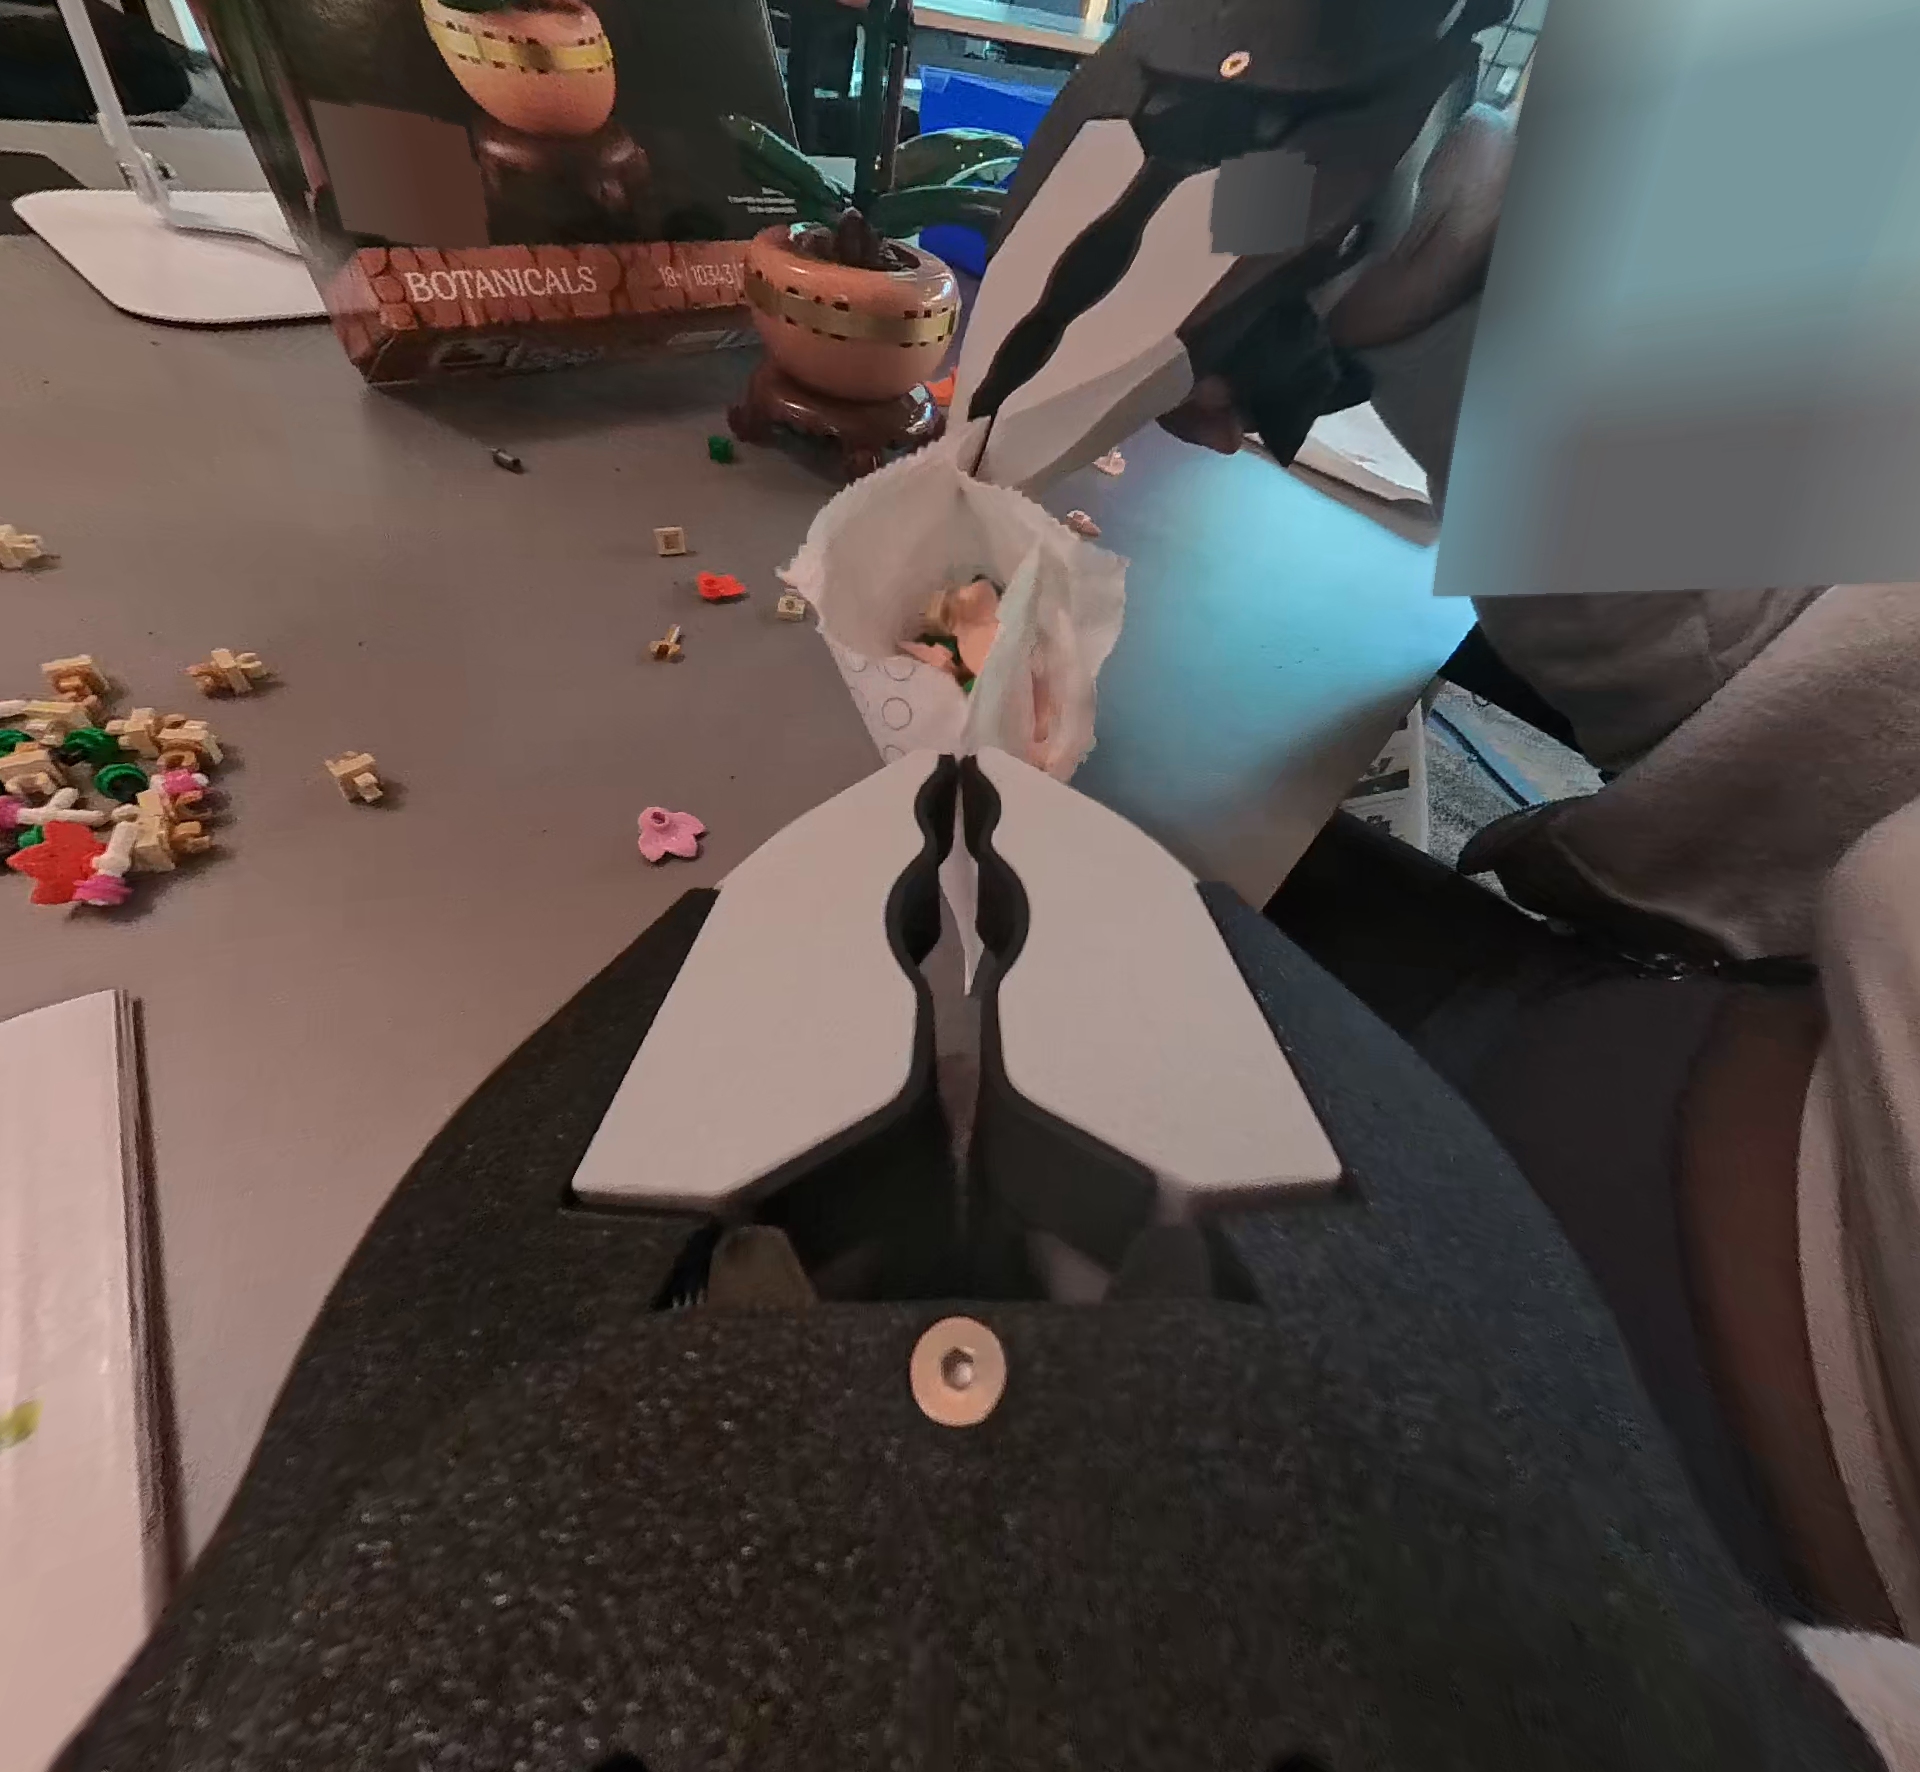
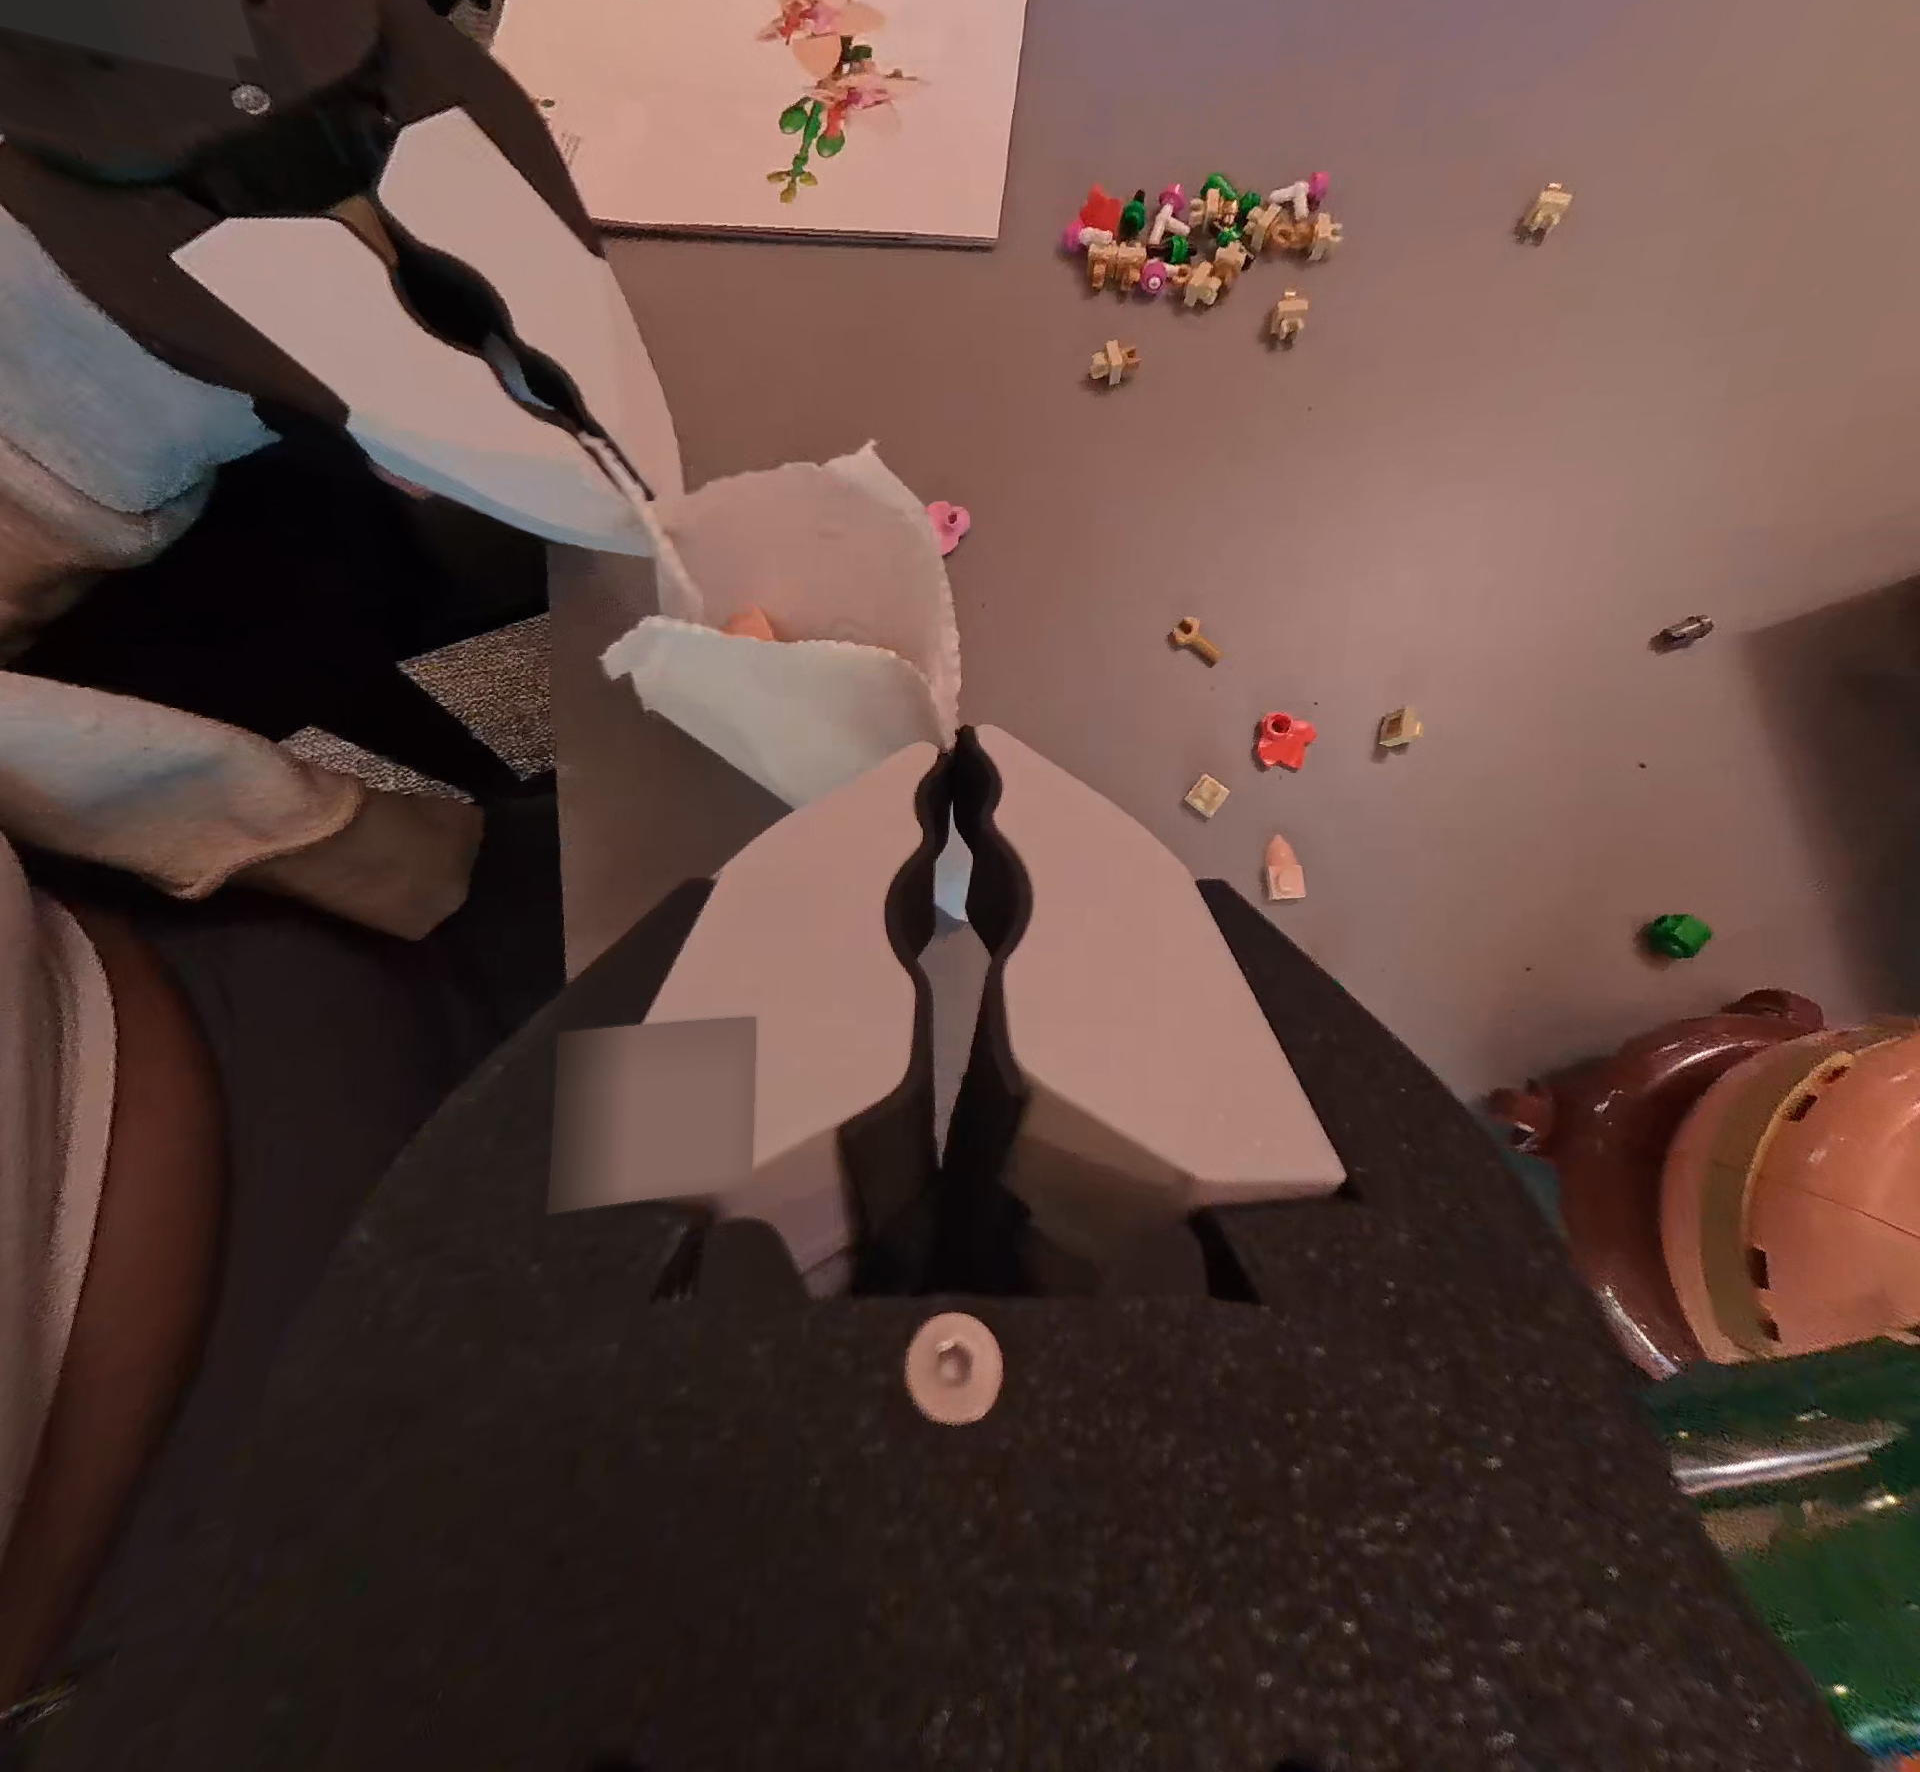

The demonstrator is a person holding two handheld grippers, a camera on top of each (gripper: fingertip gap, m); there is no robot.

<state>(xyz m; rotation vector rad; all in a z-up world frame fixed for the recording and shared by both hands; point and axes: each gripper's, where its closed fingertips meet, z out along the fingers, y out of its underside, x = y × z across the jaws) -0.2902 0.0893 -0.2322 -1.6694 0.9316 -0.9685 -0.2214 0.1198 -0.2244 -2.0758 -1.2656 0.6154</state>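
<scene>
Left wrist view: the left gripper (image 1: 958,766) has its jaws closed on the near edge of a white paper bag (image 1: 894,569) holding small pink and green pieces. The right gripper (image 1: 982,444) pinches the bag's far edge. A pink flower piece (image 1: 670,834) lies left of the jaws.

Right wrist view: the right gripper (image 2: 958,740) clamps the bag (image 2: 821,694) just ahead of its jaws; the left gripper (image 2: 636,491) grips the opposite edge. A red flower piece (image 2: 1285,740) lies to the right on the grey table (image 2: 1455,475).

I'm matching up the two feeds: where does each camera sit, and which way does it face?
Left wrist view: on the left gripper, facing across the grey table toward the printed box; sleeve visible.
Right wrist view: on the right gripper, angled down at the table; forearm visible.
Shared: open white paper bag of small bricks, pinched by both grippers.
</scene>
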